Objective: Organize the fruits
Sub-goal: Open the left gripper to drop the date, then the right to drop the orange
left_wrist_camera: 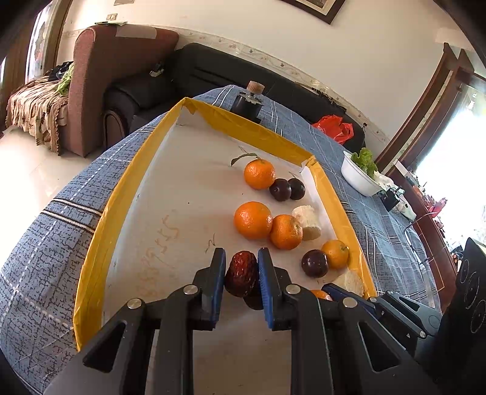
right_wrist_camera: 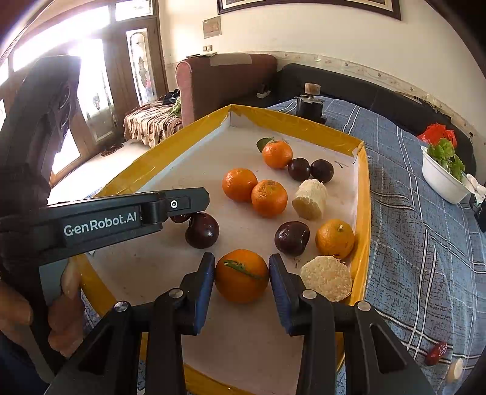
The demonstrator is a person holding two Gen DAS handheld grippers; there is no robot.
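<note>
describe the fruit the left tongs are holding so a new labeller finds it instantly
Start at the yellow-rimmed tray on the blue checked cloth. At its near end, the left tongs pinch a red date. It is wrinkled and oblong; the nearby plums are smooth and round.

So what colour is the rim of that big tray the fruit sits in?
Yellow, like tape, around a white floor. The tray rim shows best in the left wrist view.

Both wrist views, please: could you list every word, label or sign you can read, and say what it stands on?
"GenRobot.AI": white letters on the black body of the left tool.
Faint reddish scribbles on the tray floor: unreadable.
Framed pictures on the wall: too small to read.
</note>
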